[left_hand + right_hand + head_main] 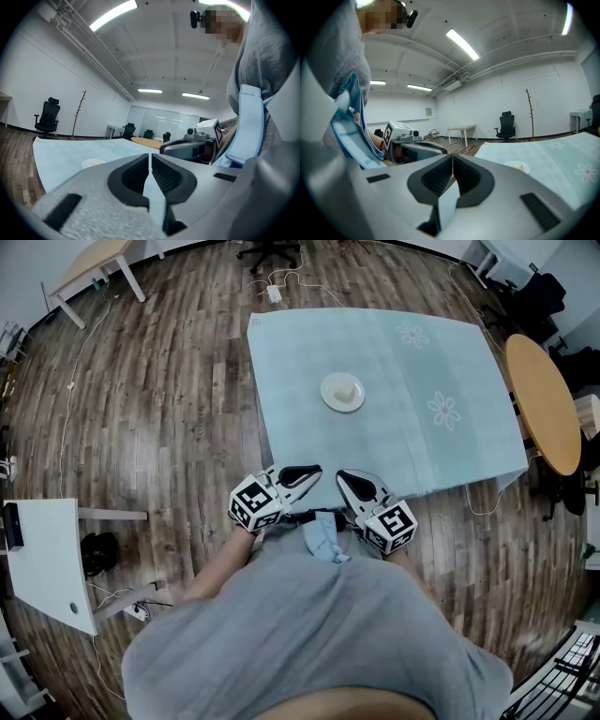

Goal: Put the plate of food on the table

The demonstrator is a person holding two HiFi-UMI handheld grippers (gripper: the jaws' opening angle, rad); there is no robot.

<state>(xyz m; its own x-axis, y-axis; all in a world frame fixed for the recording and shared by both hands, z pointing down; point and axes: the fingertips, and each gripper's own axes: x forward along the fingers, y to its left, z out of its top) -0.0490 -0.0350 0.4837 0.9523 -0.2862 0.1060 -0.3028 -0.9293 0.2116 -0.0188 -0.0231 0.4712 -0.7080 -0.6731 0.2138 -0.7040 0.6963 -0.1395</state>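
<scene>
I find the left gripper [314, 472] with its jaws fully closed, pad against pad, and nothing between them; its own view confirms this. The right gripper [343, 476] is in the same condition, jaws pressed together and empty. Both are held close to my operator's body, just off the near edge of the table [422, 352], with their tips turned toward each other and a small gap between them. The table carries a pale blue cloth with flower prints. The plate [342, 393] sits on that cloth, about midway between the near and far edges and somewhat closer to the left edge than the right. A pale piece of food [346, 389] rests on it. The plate is well apart from both grippers, and neither touches it.
</scene>
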